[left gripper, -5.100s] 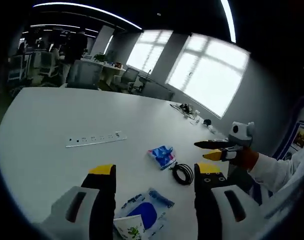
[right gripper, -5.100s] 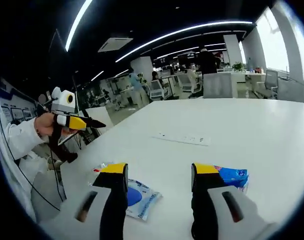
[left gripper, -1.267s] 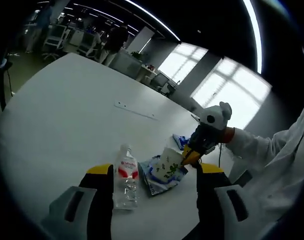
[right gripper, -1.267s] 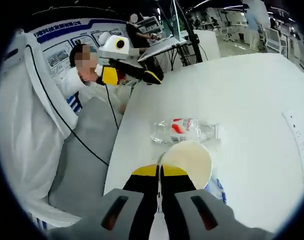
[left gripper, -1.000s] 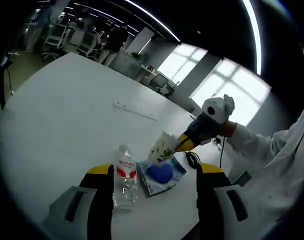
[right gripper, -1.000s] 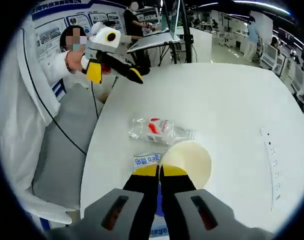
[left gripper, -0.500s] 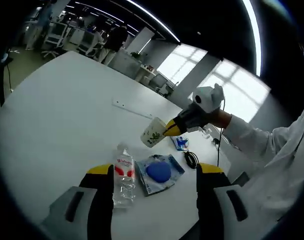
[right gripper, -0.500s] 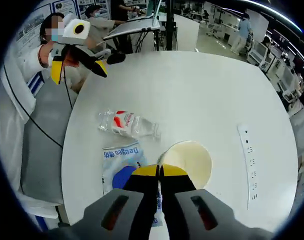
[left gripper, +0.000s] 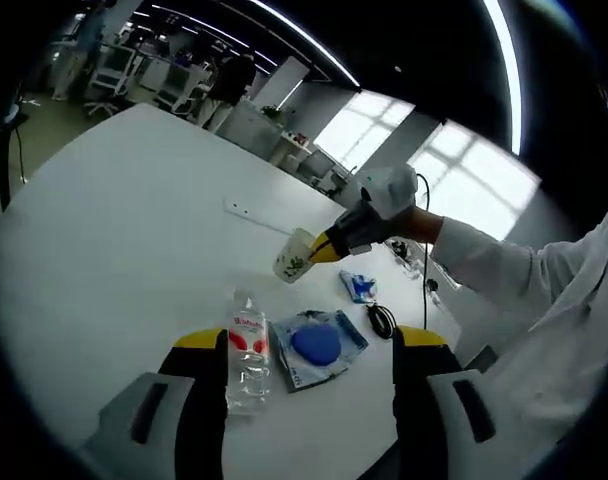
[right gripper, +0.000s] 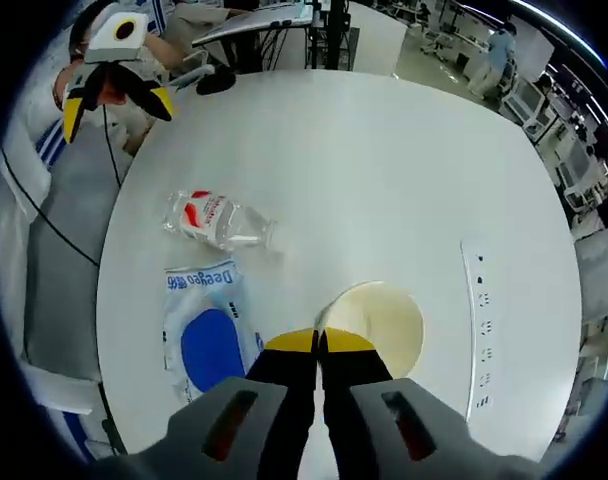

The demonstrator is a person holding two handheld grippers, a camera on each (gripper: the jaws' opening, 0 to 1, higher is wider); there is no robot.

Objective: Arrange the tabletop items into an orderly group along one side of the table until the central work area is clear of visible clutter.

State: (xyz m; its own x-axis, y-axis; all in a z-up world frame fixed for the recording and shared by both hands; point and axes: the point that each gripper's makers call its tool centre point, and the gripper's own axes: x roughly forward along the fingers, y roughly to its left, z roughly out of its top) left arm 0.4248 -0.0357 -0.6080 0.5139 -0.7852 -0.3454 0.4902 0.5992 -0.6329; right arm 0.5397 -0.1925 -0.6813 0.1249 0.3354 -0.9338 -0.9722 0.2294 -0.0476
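A paper cup [right gripper: 374,322] hangs above the white bench [right gripper: 384,160], its rim pinched by the right gripper [right gripper: 319,345], likely for carrying aside, while the left gripper [left gripper: 309,345] waits spread over a plastic water bottle [left gripper: 247,350] lying beside a blue packet [left gripper: 319,345].

Right gripper [right gripper: 319,340] has carried the paper cup [right gripper: 374,322] off the blue packet [right gripper: 206,338], apparently toward 12 o'clock.
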